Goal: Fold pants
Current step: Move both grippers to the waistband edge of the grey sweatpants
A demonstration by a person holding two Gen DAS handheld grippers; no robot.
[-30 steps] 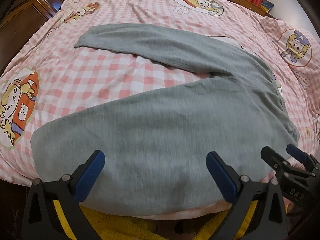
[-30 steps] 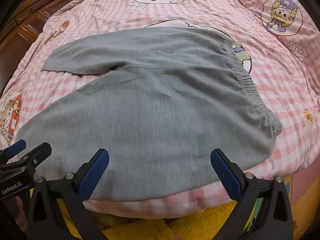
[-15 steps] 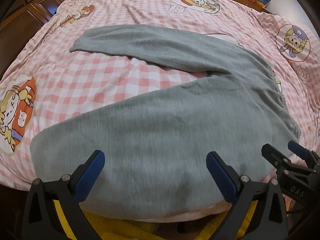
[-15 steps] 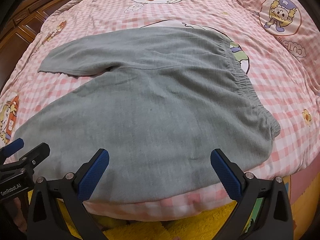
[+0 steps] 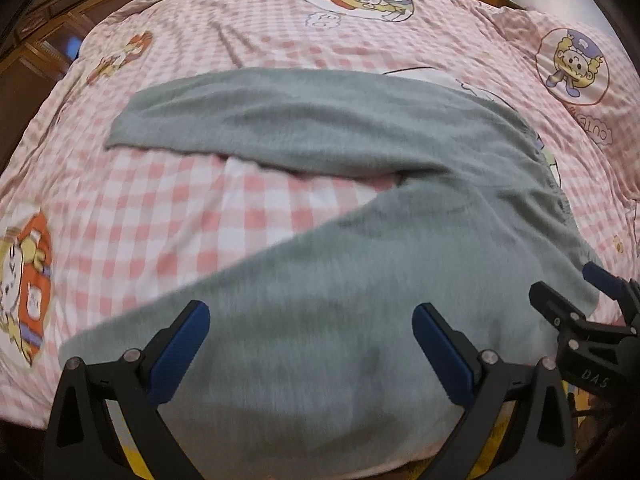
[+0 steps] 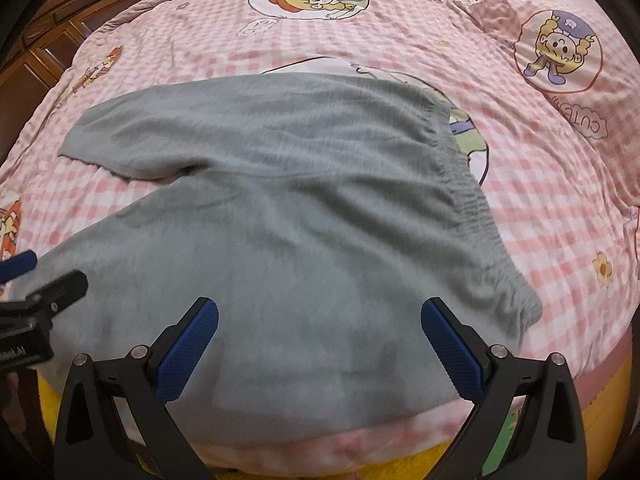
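Note:
Grey pants (image 5: 360, 248) lie spread flat on the bed, legs splayed in a V toward the left, elastic waistband (image 6: 472, 200) at the right. The near leg hangs over the bed's front edge. My left gripper (image 5: 308, 344) is open and empty, low over the near leg. My right gripper (image 6: 320, 340) is open and empty over the seat area near the front edge. The right gripper also shows at the right of the left wrist view (image 5: 580, 304); the left gripper shows at the left of the right wrist view (image 6: 36, 280).
The bed has a pink checked cover (image 6: 540, 184) with cartoon prints. Dark wooden cabinets (image 6: 48, 40) stand at the left and back. A yellow floor mat (image 6: 420, 460) lies below the bed's front edge.
Both grippers have moved forward and lower over the pants; the view has closed in. The jaws stay open. The pants have not moved.

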